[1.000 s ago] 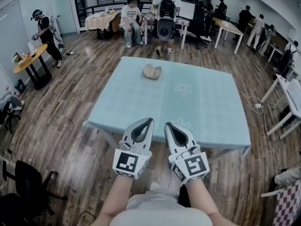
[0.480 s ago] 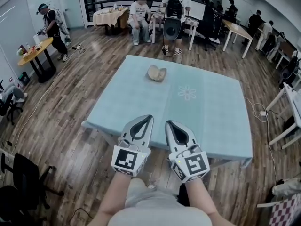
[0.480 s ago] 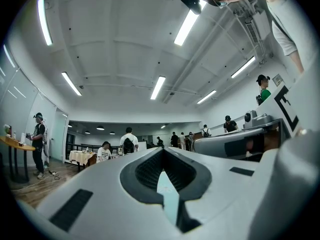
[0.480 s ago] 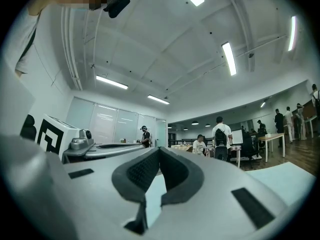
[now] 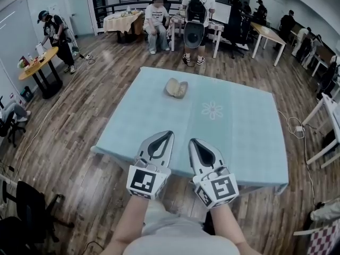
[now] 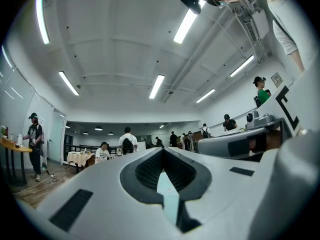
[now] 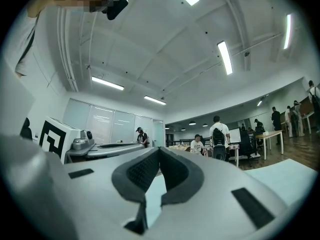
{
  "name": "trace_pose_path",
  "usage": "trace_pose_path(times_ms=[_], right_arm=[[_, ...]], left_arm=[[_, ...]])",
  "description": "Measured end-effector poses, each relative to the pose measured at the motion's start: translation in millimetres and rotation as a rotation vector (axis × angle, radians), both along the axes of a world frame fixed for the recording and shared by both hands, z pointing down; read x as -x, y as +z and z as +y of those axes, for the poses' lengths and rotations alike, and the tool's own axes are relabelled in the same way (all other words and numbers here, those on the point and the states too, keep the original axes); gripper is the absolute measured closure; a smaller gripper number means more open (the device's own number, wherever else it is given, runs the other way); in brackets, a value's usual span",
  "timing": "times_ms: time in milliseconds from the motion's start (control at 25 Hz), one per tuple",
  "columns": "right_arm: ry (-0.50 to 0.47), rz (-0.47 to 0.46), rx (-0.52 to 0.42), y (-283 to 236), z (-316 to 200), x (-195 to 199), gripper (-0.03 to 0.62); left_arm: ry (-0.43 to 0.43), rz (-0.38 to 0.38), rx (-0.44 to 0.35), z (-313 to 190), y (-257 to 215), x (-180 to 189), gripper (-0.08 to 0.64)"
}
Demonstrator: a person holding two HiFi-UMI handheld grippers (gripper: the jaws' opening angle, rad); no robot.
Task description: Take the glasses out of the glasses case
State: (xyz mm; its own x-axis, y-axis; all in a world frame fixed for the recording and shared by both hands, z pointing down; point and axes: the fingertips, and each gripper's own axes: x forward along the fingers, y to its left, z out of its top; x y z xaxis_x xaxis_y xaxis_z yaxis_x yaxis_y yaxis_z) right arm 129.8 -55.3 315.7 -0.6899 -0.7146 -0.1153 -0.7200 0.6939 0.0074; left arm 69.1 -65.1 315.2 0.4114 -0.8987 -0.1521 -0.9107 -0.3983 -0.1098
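A tan oval glasses case (image 5: 177,88) lies on the far half of the table with the pale blue cloth (image 5: 239,137). It looks parted like a shell, and no glasses can be made out at this distance. My left gripper (image 5: 169,134) and right gripper (image 5: 192,141) are held side by side over the table's near edge, well short of the case. Both point at it. In the left gripper view the left gripper (image 6: 162,150) has its tips together with nothing held. The right gripper (image 7: 159,149) in its own view is likewise shut and empty.
A person with a backpack (image 5: 195,15) stands just beyond the table's far end, beside a seated person (image 5: 158,23). At left, another person (image 5: 53,33) stands by a round table (image 5: 37,62). Office chairs (image 5: 26,206) stand at the lower left and white desks (image 5: 329,110) at right.
Both grippers have advanced together toward the table, so its near edge now lies under their tips. The case has not moved on the cloth.
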Motion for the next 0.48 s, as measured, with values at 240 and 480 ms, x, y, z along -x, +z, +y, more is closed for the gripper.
trace_pose_path(times_ms=[240,480], right_arm=[[0.036,-0.008,0.015,4,-28,7,0.584],[0.073,0.000,0.018,7,-58,28,0.584]], left_arm=[[0.045,-0.017,0.005,-33,3,9,0.552],[0.074,-0.032,0.004,-70,1,33,0.552]])
